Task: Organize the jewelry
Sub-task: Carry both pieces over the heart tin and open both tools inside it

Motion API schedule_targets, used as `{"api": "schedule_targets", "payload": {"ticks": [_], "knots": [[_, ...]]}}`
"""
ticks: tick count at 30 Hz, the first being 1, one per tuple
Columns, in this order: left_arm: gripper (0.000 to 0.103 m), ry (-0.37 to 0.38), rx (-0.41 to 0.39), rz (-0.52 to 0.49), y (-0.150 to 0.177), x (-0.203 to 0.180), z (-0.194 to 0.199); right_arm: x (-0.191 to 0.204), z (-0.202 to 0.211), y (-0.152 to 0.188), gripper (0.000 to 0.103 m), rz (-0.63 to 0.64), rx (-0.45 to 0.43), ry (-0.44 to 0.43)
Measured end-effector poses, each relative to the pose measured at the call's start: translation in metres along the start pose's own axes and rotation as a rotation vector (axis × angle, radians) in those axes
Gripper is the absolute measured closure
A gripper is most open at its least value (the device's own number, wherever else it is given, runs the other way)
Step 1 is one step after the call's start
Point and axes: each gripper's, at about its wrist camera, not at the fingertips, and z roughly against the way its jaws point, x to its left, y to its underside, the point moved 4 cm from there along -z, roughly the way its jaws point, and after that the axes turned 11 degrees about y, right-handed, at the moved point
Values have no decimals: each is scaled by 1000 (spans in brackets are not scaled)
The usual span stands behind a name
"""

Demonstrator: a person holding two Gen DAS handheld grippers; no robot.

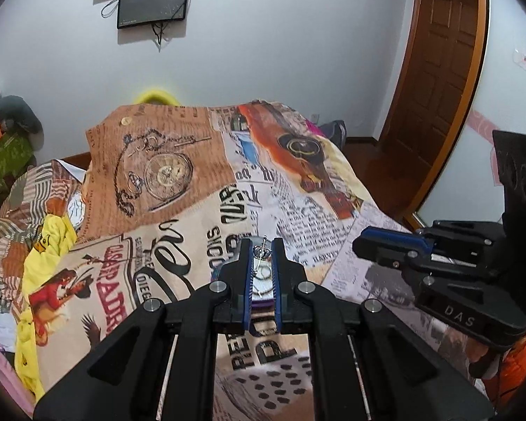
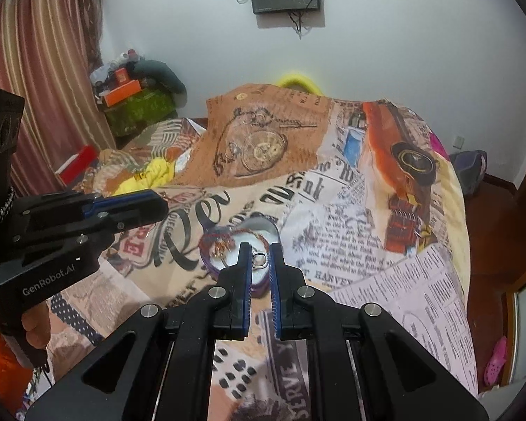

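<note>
A round purple jewelry box [image 2: 212, 266] with a white inside and raised lid [image 2: 261, 226] lies on the bed, holding a red and gold tangle of chains [image 2: 221, 244]. My right gripper [image 2: 260, 258] hovers over the box, jaws narrowly apart around a silver ring [image 2: 259, 259]; I cannot tell if they grip it. My left gripper [image 1: 262, 258] is over the same box [image 1: 262, 303], jaws narrowly apart with a small silver crown piece [image 1: 262, 252] and a thin chain [image 1: 263, 273] between them; contact is unclear. Each gripper shows in the other's view, the right [image 1: 359, 245] and the left [image 2: 163, 207].
The bed is covered by a quilt [image 2: 350, 217] printed with newspapers, a pocket watch and an orange car. Yellow cloth [image 1: 45, 245] lies at the left. A wooden door [image 1: 435, 70] stands at the right, and a cluttered stand [image 2: 136, 101] and curtain [image 2: 35, 70] at the left.
</note>
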Motion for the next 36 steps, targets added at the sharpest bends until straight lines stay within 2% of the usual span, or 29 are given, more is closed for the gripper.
{"api": "schedule_targets", "payload": {"ticks": [8,17,27,36], "knots": [[95,9,9,6,-5,9,-16,6,-16,-8,95,7,3,-17],[95,17,44,14,1,17,-42,9,-47,-1,95,16,59,-34],[95,25,123,50,19,32,-79,11,-78,13,95,11,144,-63],[95,73,197,83,36,37,-100,13,-92,24,95,18,193,-85]]}}
